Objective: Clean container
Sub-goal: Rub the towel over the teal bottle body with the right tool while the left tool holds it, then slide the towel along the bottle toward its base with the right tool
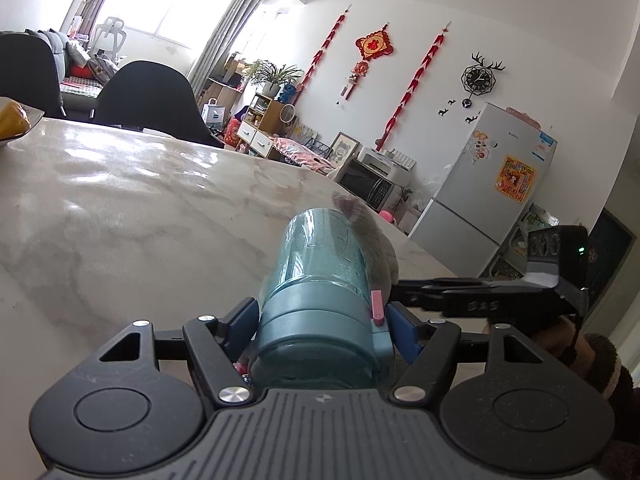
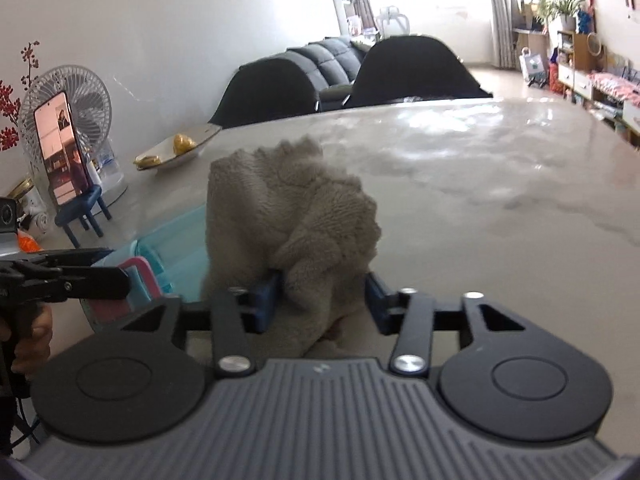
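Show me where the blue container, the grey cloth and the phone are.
blue container (image 1: 316, 256), left wrist view, on its clear body.
grey cloth (image 2: 296, 216), right wrist view, on its bunched middle.
phone (image 2: 60, 148), right wrist view, on its screen.

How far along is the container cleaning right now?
Done: the left gripper is clamped on the teal container, held on its side. In hand: the grey cloth lies against the container, but the right gripper stands open around it. Whether wiping is finished, I cannot tell; the container is not yet set down.
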Motion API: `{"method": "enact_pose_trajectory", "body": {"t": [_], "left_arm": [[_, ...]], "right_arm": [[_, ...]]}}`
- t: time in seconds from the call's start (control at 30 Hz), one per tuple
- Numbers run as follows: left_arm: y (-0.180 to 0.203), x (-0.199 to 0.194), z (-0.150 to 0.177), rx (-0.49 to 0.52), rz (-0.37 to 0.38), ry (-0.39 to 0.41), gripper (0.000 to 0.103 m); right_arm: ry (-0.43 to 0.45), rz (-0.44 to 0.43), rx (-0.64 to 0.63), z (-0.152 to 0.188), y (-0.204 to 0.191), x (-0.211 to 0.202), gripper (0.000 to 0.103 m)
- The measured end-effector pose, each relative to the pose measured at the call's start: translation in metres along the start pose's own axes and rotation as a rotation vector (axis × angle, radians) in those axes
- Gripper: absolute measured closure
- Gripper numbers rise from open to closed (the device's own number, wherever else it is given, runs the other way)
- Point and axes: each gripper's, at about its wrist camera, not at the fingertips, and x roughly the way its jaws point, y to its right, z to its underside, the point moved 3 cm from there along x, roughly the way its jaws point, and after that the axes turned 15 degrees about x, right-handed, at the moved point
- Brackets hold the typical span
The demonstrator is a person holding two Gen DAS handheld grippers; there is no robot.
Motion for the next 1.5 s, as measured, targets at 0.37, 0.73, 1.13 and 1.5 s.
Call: {"method": "enact_pose_trajectory", "body": {"t": [0.37, 0.73, 1.13, 1.5], "left_arm": [[0.005, 0.000, -0.001, 0.030, -0.011, -0.010, 0.031], [0.004, 0.001, -0.002, 0.030, -0.012, -0.017, 0.030], [0.008, 0.001, -0.004, 0.030, -0.011, -0.017, 0.030], [0.004, 0.003, -0.003, 0.031, -0.012, -0.018, 0.030]], "right_arm": [[0.065, -0.134, -0.052, -0.030, -0.028, 0.002, 0.046], [0.117, -0.096, -0.103, -0.033, -0.036, 0.005, 0.092], [0.033, -0.051, -0.060, -0.003, 0.004, -0.045, 0.086], [0.118, -0.026, -0.088, -0.013, 0.002, -0.073, 0.040]]}}
